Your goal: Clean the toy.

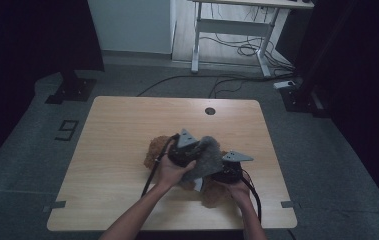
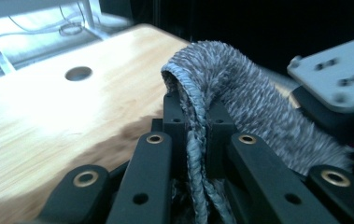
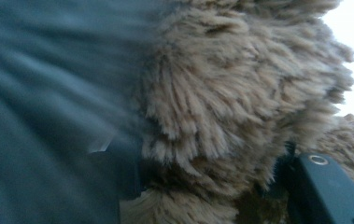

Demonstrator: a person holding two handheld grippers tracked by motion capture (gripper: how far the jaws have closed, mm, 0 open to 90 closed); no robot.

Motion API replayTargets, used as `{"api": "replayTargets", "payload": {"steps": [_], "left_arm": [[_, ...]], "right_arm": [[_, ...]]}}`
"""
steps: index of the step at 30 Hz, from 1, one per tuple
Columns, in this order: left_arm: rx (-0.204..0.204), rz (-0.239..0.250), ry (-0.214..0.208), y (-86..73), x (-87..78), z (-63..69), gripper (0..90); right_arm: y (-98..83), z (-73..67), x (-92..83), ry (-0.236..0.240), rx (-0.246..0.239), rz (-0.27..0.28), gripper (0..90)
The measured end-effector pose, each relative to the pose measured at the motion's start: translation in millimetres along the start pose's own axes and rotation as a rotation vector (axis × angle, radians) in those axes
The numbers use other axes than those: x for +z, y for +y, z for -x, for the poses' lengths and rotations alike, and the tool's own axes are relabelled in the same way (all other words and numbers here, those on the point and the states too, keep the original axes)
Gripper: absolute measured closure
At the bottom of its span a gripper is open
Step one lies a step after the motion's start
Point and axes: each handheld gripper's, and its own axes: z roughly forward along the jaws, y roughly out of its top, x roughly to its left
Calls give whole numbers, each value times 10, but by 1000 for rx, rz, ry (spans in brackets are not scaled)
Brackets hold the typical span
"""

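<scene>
Dressing brown plush toy (image 1: 158,148) at table (image 1: 117,130) centre: left gripper (image 2: 194,122) is clamping grey knit garment's (image 2: 254,107) edge, right gripper (image 3: 207,186) is closing around plush fur at 4 o'clock. Garment is lying partly over the toy; pulling on remains.

one wooden table (image 1: 117,150). one brown plush toy (image 1: 157,147) lies on it. one grey fuzzy garment (image 1: 208,159). two grippers: a left gripper (image 1: 181,150) and a right gripper (image 1: 227,170). one white desk (image 1: 237,25) stands behind.
</scene>
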Motion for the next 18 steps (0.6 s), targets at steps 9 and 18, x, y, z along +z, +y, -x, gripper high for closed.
{"api": "replayTargets", "payload": {"steps": [9, 18], "left_arm": [[25, -88, 59, -152, 236, -32, 822], [-35, -124, 180, -327, -234, -592, 822]], "right_arm": [[-71, 47, 2, 0, 30, -15, 476], [-81, 53, -2, -6, 39, -10, 483]]}}
